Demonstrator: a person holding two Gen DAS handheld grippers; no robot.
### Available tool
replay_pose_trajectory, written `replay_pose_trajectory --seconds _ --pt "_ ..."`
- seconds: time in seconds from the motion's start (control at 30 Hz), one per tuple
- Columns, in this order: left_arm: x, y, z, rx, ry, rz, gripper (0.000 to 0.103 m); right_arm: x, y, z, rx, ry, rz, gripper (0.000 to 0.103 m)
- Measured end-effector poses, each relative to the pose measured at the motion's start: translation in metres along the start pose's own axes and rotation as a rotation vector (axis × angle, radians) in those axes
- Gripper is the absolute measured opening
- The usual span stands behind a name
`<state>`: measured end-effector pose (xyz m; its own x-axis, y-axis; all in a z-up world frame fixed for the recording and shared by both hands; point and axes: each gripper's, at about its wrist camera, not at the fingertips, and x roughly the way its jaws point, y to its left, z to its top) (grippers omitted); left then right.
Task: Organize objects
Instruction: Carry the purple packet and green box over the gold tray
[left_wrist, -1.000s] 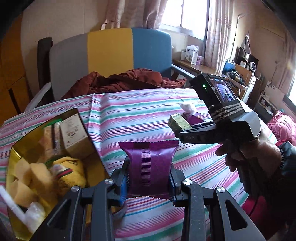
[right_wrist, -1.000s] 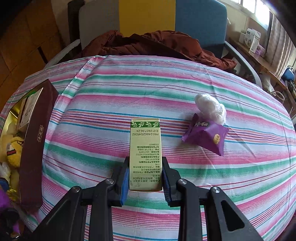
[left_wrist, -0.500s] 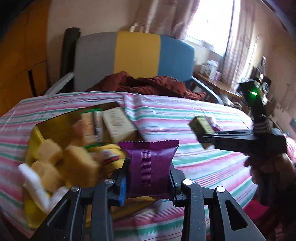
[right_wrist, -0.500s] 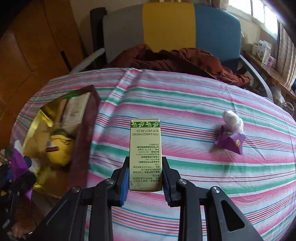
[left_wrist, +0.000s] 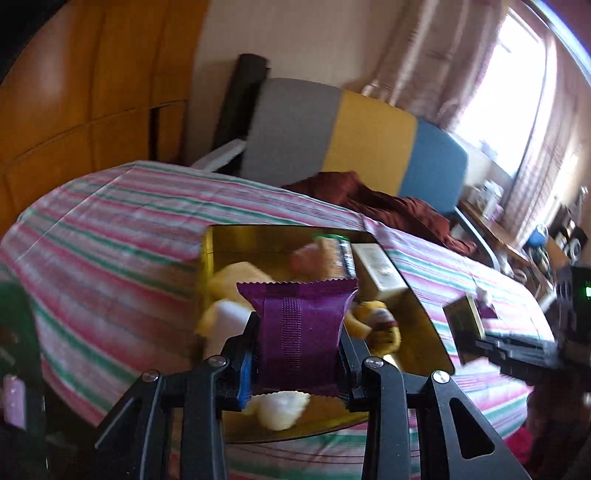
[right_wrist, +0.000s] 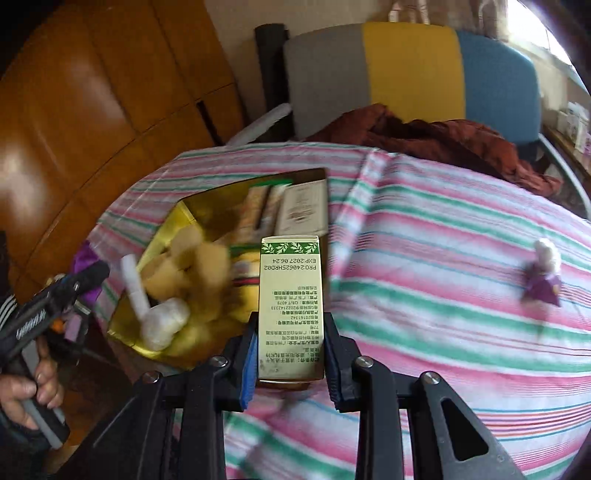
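Left gripper (left_wrist: 297, 345) clamping purple packet (left_wrist: 299, 325) above gold box (left_wrist: 424, 317). Right gripper (right_wrist: 290, 349) clamping green carton (right_wrist: 290, 306) beside box rim. Box already holding several items. Remaining on striped tablecloth (right_wrist: 424, 258): second purple packet (right_wrist: 541, 290), white wad (right_wrist: 546, 253).

Striped tablecloth (right_wrist: 443, 229) under gold-lined box (right_wrist: 166, 236), purple packet (right_wrist: 543, 288), white wad (right_wrist: 548, 251)

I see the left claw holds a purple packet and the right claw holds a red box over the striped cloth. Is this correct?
Not quite: the box in the right claw is green and cream, not red, as the right wrist view shows. The left claw does hold the purple packet.
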<state>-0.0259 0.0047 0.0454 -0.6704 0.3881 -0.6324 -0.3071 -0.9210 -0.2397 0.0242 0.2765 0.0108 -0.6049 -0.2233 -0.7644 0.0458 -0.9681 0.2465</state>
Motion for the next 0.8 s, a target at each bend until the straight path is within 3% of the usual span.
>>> replay_pose_trajectory --seconds 0.17,0.5,0.8 --pt "-0.002 0.015 0.000 -0.049 0.000 -0.039 0.035 0.008 0.015 -0.004 -0.011 0.013 0.009 0.029" --pt "0.012 -0.023 -0.009 0.018 0.057 -0.189 0.035 0.011 0.011 -0.004 0.024 0.009 -0.007 0.029" --pt "0.021 -0.040 -0.008 0.042 0.077 -0.205 0.035 0.013 0.004 -0.001 0.048 0.006 -0.018 0.029"
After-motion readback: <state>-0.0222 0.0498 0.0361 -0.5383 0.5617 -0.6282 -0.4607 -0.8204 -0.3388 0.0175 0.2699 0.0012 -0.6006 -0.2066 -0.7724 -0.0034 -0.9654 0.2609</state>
